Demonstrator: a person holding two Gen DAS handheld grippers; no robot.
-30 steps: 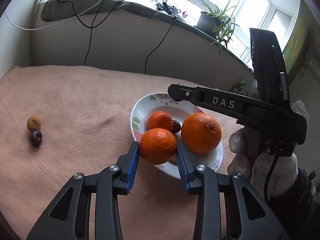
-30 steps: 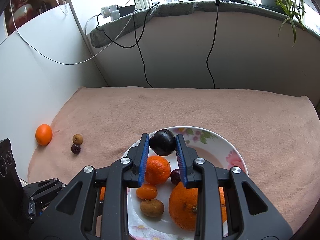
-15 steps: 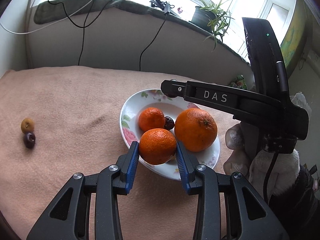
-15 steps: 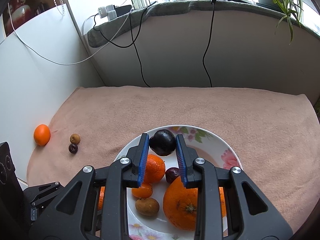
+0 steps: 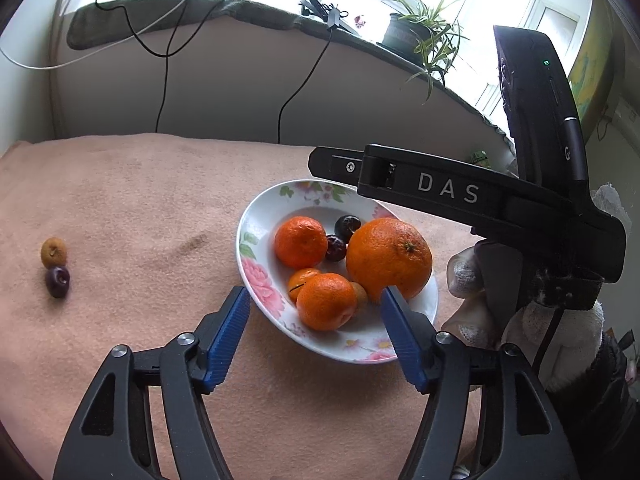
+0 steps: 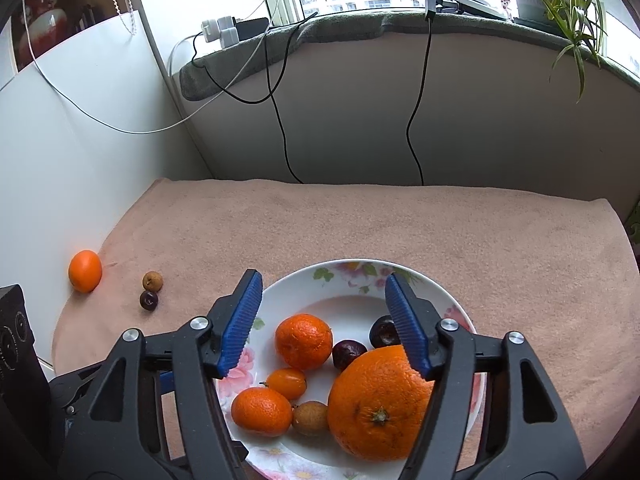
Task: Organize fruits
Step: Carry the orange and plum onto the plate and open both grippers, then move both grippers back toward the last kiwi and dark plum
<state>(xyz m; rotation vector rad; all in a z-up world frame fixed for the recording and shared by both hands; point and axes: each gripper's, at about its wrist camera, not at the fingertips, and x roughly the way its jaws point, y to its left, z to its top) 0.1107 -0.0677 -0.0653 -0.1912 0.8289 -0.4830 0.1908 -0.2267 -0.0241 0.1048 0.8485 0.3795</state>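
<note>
**A:** Reading left to right in your right wrist view, what lies on the cloth?

**B:** At far left, a loose orange sits by the white wall. Just beside it to the right are a small brown fruit and a dark plum, the two nearly touching. All three rest on the pink towel, well apart from the plate.

**A:** And your left gripper?

**B:** Your left gripper is spread wide, its blue pads on either side of the near rim of the floral plate. Nothing is pinched. A small mandarin lies on the plate between the fingers, touching neither.

**A:** What does the plate hold?

**B:** From the left: that small mandarin, a kumquat behind it, a second mandarin farther back, a brown longan, two dark plums near the centre, and a large orange at right. The large orange touches the longan.

**A:** And your right gripper?

**B:** Your right gripper is likewise open and grips nothing, poised over the plate; its right pad overlaps the large orange and the farther plum in view.

**A:** Background?

**B:** Black cables hang from the sill; a potted plant stands at upper right.
</note>
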